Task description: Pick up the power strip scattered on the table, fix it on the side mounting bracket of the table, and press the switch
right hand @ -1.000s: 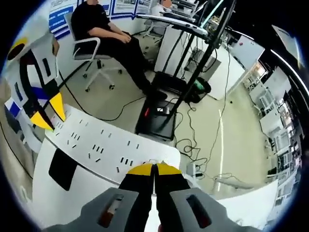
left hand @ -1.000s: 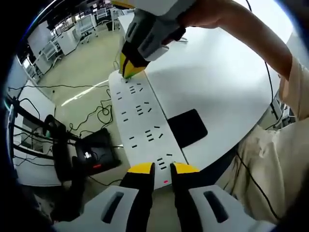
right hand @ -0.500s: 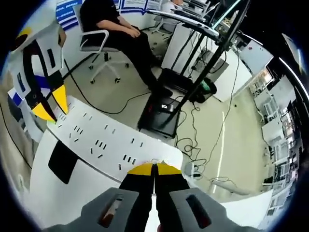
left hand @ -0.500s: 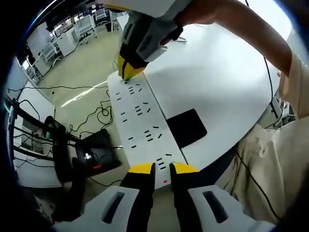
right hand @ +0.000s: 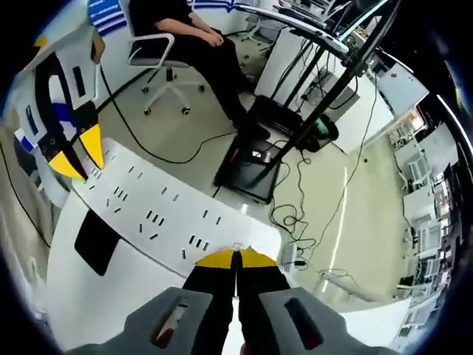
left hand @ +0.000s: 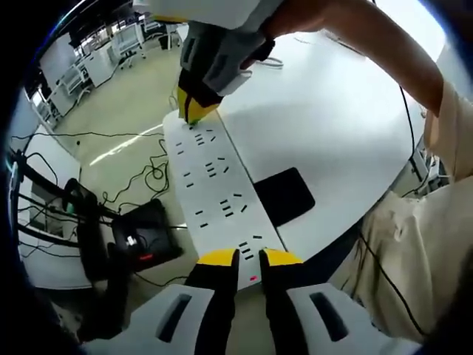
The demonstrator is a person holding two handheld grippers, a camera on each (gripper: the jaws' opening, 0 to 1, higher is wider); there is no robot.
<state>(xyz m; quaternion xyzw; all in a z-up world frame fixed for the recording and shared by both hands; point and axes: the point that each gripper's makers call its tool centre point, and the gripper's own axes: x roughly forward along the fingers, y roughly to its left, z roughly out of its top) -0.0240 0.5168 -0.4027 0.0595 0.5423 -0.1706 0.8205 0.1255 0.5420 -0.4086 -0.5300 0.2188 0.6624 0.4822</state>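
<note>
While power strip (left hand: 218, 194) spans table edge, jaws grip each end.

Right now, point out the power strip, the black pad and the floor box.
power strip (left hand: 216, 192), left gripper view, middle of its socket face
black pad (left hand: 284, 196), left gripper view, its centre
floor box (right hand: 253, 161), right gripper view, its top

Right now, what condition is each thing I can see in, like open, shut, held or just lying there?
Power strip: held at both ends along the table edge.
Left gripper: shut on the strip's near end.
Right gripper: shut on its other end.
Black pad: lying flat on the table.
</note>
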